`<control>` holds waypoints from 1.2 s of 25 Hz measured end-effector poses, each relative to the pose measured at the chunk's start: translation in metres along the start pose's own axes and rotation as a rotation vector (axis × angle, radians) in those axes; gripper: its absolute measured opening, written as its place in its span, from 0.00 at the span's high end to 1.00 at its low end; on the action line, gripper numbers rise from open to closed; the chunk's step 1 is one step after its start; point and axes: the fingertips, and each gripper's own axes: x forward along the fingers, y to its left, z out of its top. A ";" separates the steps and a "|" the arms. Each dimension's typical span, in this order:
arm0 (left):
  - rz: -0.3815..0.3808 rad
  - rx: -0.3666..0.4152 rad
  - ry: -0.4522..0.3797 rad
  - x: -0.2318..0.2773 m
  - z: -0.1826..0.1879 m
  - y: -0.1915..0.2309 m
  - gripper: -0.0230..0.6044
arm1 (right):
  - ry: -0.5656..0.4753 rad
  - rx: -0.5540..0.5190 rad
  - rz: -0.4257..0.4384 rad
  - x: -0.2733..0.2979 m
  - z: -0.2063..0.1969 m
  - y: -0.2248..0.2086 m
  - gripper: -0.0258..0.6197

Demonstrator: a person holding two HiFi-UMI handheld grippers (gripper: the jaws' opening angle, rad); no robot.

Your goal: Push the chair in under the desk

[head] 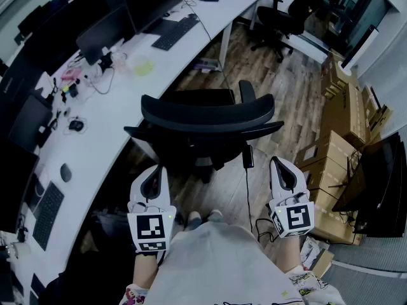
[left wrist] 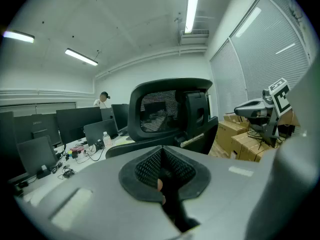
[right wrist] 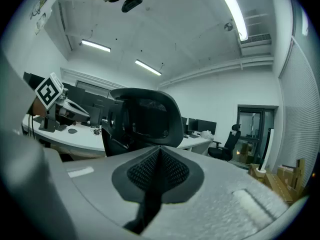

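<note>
Two grippers, the left gripper [head: 155, 171] and the right gripper [head: 278, 164], are held shut and empty just behind the chair [head: 205, 142], not touching it. Its backrest [head: 210, 111] is turned toward them, long axis crosswise, about equally near each. The tabletop [head: 121, 91] lies beyond the chair, to its left.

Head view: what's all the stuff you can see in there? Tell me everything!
desk: one, white, long, along the left
near chair: one, black, middle, beside the desk
far chair: one, black, top right
monitors: several, black, on the desk
keyboards: at least two, black, on the desk
cardboard boxes: several, brown, stacked at the right
left gripper: one, grey, shut, bottom left
right gripper: one, grey, shut, bottom right
</note>
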 end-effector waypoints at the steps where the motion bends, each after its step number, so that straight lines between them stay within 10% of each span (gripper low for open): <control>1: 0.001 0.000 -0.002 0.000 0.000 0.000 0.93 | 0.002 -0.006 -0.001 0.000 0.000 0.000 0.96; 11: 0.010 0.021 -0.011 0.001 -0.002 0.005 0.89 | -0.024 0.006 -0.004 0.002 0.000 -0.008 0.96; 30: 0.014 0.227 -0.026 0.028 -0.004 0.044 0.62 | -0.004 -0.066 0.127 0.033 -0.004 -0.025 0.64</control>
